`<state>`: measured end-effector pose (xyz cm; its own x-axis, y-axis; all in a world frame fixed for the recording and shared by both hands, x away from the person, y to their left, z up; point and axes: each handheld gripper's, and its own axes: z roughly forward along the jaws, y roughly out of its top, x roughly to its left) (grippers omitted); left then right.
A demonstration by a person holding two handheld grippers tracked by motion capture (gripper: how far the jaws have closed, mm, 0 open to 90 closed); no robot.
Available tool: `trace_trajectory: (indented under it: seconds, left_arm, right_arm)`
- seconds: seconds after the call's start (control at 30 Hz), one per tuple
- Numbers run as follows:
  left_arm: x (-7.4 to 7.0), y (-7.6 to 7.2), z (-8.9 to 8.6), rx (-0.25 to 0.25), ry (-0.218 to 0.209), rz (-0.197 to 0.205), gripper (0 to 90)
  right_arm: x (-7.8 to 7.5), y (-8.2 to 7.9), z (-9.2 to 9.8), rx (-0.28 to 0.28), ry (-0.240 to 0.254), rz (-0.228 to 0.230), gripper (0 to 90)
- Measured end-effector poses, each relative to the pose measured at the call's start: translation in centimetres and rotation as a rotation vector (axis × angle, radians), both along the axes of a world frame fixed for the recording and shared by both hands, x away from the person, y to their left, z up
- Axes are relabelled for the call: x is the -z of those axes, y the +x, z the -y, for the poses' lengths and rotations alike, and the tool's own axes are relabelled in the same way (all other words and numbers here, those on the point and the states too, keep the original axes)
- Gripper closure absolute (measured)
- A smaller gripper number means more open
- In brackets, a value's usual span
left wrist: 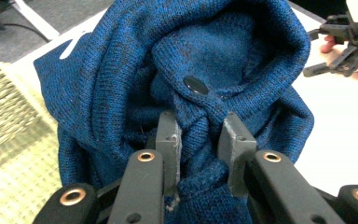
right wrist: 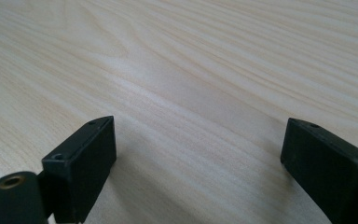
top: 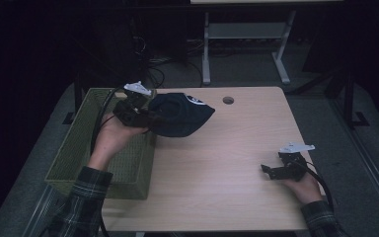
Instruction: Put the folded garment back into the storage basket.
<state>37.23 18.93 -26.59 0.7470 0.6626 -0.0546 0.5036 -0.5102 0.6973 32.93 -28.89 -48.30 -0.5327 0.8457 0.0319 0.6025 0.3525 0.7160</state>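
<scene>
A dark blue knitted cap (top: pixel 180 114) with a white patch on top hangs just above the table's far left part, next to a green basket (top: pixel 79 148). My left gripper (top: pixel 148 118) is shut on a fold of the cap. In the left gripper view the blue knit cap (left wrist: pixel 205 60) bulges between the jaws of the left gripper (left wrist: pixel 199 135), with a dark round button above them. My right gripper (top: pixel 266 170) rests low over the table's near right, open. In the right gripper view the right gripper (right wrist: pixel 198 149) holds nothing, its jaws wide apart over bare wood.
The light wooden table (top: pixel 217 163) has a round cable hole (top: pixel 228 100) at its far edge. The green woven basket stands against the table's left side. Beyond the table, a white desk frame (top: pixel 246 39) and cables lie on the dark floor.
</scene>
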Motion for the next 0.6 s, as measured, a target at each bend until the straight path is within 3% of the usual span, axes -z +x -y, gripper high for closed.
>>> trace_trajectory:
  seconds: [0.6]
  left_arm:
    - [0.2, -0.5, -6.6, -0.167, 0.005, 0.031, 71.7]
  right_arm:
    - [0.0, 0.0, 0.0, 0.0, 0.0, 0.0, 9.9]
